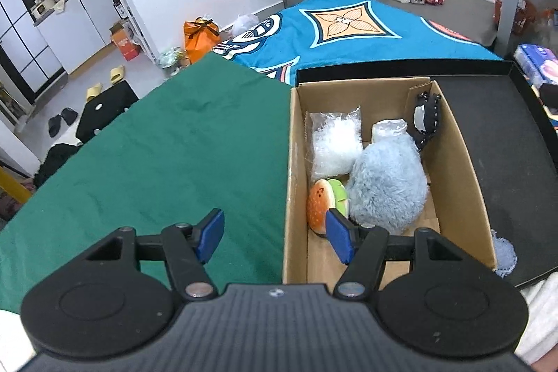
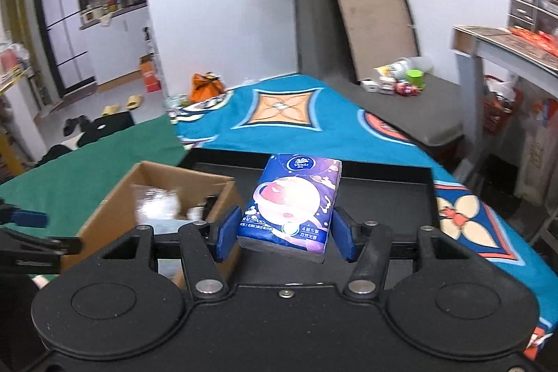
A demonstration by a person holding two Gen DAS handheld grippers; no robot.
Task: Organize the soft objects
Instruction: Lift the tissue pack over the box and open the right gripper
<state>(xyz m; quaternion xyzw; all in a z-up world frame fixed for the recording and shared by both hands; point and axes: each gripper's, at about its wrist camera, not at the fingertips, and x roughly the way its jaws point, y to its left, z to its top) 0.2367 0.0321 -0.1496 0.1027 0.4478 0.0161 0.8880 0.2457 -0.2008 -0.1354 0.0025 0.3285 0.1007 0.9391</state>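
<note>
Left wrist view, left to right:
- Green cloth: covers the left half of the frame.
- Left gripper: lower centre, released; blue pads apart with nothing between them, one over the cloth, the other over the box edge.
- Cardboard box: right of centre, open-topped, beside the green cloth. Contents: clear bag of white filling at the upper left of the box; burger plush below it; fluffy blue-grey plush touching the burger; black studded item against the box's upper right wall.
- Black tray: right of the frame, the box standing at its left edge.

Right wrist view, left to right:
- The cardboard box: lower left, blurred.
- Right gripper: lower centre, clenched on a tissue pack; blue pads press its two sides, pack lifted above the black tray.
- Blue patterned blanket: centre to right, behind the tray.
</note>
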